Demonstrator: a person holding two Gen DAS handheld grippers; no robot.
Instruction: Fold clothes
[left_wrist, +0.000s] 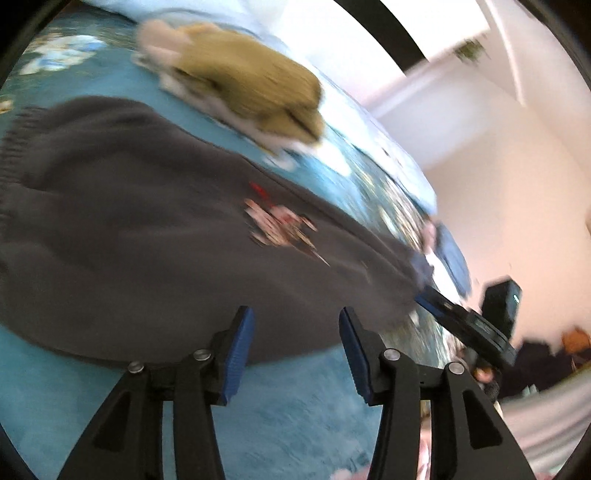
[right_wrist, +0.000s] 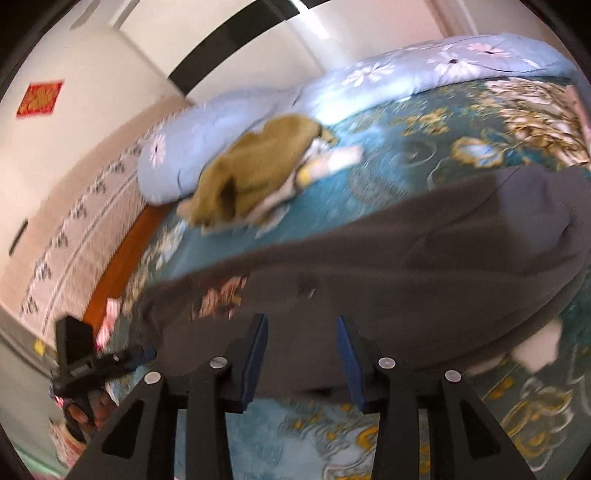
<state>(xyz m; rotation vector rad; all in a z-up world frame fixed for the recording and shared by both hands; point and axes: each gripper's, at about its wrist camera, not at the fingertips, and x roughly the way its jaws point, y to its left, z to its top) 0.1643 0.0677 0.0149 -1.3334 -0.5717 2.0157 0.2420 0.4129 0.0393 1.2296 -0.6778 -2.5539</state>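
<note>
The bed (right_wrist: 406, 155) under me wears a teal flowered cover, and the dark grey garment (left_wrist: 129, 206) lies spread flat across it. Beyond it sits an olive garment (right_wrist: 258, 162), bunched up. My left hand-held gripper (left_wrist: 296, 354) and right hand-held gripper (right_wrist: 301, 360) both hover spread wide and empty at the grey garment's near edge.

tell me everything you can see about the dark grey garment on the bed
The dark grey garment is a soft, matte piece that looks like fleece or sweatshirt knit, spread mostly flat on the teal floral bedspread with shallow wrinkles. One end is gathered or ribbed. A blurred pinkish-white print with a red mark sits mid-body. Its near edge lies just ahead of both open grippers, left gripper and right gripper; neither is gripping it. It lies apart from the olive clothing farther back.
</note>
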